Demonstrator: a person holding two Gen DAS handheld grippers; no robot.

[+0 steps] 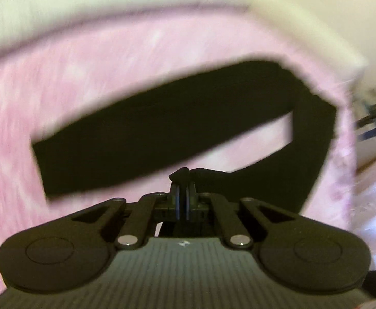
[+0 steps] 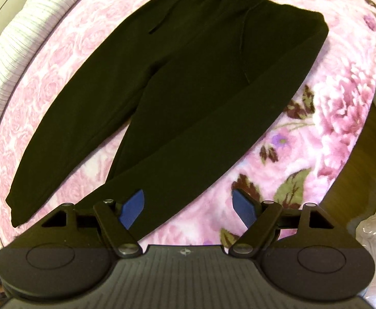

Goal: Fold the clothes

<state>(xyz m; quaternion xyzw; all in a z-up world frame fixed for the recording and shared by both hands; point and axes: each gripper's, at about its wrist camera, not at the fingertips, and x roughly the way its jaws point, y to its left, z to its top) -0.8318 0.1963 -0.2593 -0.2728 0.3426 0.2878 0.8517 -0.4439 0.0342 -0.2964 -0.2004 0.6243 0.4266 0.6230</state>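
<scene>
The left gripper has its fingers pressed together, pinching a small bunch of the black trousers at its tips; that view is blurred. The right gripper holds its blue pads spread wide over a leg end, gripping nothing. The trousers lie flat across the pink floral blanket, waistband toward its far edge, leg ends toward its near edge.

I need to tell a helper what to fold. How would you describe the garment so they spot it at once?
Look at the pink flowered blanket covering the bed. Spread flat across it lies a pair of black trousers, waistband far, two legs toward the camera. It is the only dark, plain thing on the patterned pink.
</scene>
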